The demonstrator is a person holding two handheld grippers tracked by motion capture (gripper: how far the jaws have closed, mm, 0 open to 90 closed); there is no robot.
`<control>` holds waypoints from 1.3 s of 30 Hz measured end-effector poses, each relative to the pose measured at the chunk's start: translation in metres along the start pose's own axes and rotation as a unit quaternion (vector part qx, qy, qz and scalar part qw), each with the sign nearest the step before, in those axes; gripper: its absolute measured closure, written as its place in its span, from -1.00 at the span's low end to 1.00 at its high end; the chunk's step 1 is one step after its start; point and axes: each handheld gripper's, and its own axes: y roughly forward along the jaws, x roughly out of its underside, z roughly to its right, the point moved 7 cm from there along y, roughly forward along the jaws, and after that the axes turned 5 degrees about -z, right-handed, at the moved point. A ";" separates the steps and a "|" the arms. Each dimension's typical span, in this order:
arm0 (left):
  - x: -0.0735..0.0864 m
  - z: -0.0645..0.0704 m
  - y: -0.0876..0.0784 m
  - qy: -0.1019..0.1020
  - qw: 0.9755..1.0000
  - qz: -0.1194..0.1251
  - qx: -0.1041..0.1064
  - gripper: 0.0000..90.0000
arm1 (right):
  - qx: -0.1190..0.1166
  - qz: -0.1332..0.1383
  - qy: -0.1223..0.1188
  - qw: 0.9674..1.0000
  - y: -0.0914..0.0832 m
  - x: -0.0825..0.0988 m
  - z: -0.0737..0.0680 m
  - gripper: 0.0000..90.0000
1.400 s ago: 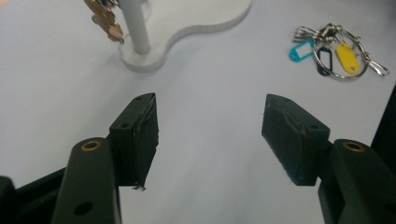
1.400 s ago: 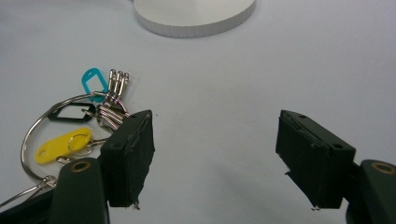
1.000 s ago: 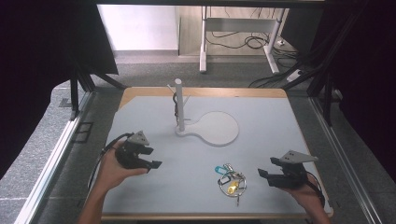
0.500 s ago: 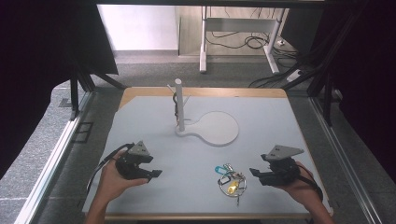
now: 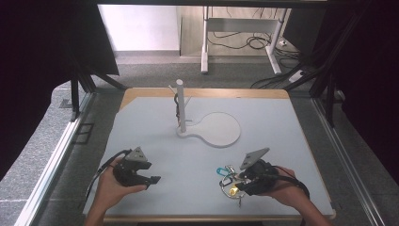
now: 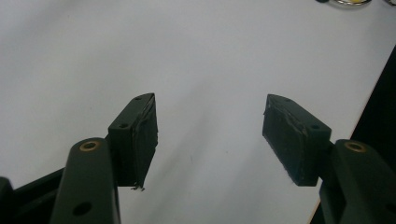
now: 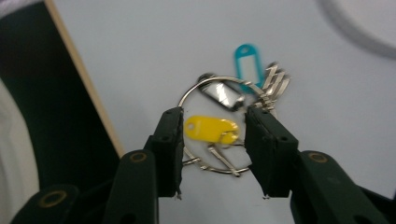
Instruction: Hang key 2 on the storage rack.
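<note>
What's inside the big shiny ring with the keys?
Inside the key ring lie a yellow tag and a small silver fob, on the grey table. The right gripper fingers cover part of the ring's edge.

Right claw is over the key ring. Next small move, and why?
Probably close the right claw on the key ring. In the right claw view its jaws stand open on either side of the yellow tag, with the ring's wire between them, so it looks lined up. The left claw is open over bare table, apart from the keys.
</note>
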 end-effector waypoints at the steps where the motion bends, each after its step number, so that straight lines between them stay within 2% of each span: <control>1: 0.000 0.000 0.000 0.001 1.000 -0.001 -0.001 -0.20 | -0.007 -0.011 -0.005 1.000 0.005 0.000 -0.002 0.33; 6: 0.001 0.002 0.001 0.002 1.000 -0.001 0.001 -0.20 | -0.032 -0.051 -0.018 0.998 0.027 -0.001 -0.012 0.43; 11: 0.002 0.004 0.001 0.001 1.000 -0.002 0.002 -0.21 | -0.045 -0.079 -0.027 0.996 0.042 -0.002 -0.018 0.49; 19: 0.003 0.003 0.000 0.007 1.000 -0.007 0.001 -0.21 | -0.037 -0.116 -0.030 0.992 0.062 -0.006 -0.022 0.54; 26: 0.003 0.003 0.002 0.004 1.000 -0.005 0.002 -0.21 | -0.038 -0.138 -0.027 0.989 0.069 -0.006 -0.025 0.59; 28: 0.004 0.003 0.002 0.004 1.000 -0.006 0.002 -0.22 | -0.033 -0.146 -0.028 0.988 0.072 -0.006 -0.024 0.60; 31: 0.004 0.002 0.002 -0.006 1.000 0.000 0.009 -0.22 | -0.027 -0.153 -0.024 0.988 0.073 -0.007 -0.024 0.66; 34: 0.007 -0.001 0.003 -0.016 1.000 -0.003 0.007 -0.22 | -0.021 -0.159 -0.013 0.987 0.074 -0.007 -0.022 0.78; 37: 0.007 -0.002 0.001 -0.019 1.000 0.003 0.008 -0.22 | -0.014 -0.164 -0.007 0.986 0.074 -0.008 -0.021 0.85; 39: 0.008 -0.003 -0.001 -0.018 1.000 0.004 0.008 -0.22 | -0.004 -0.172 -0.012 0.985 0.074 -0.009 -0.023 0.86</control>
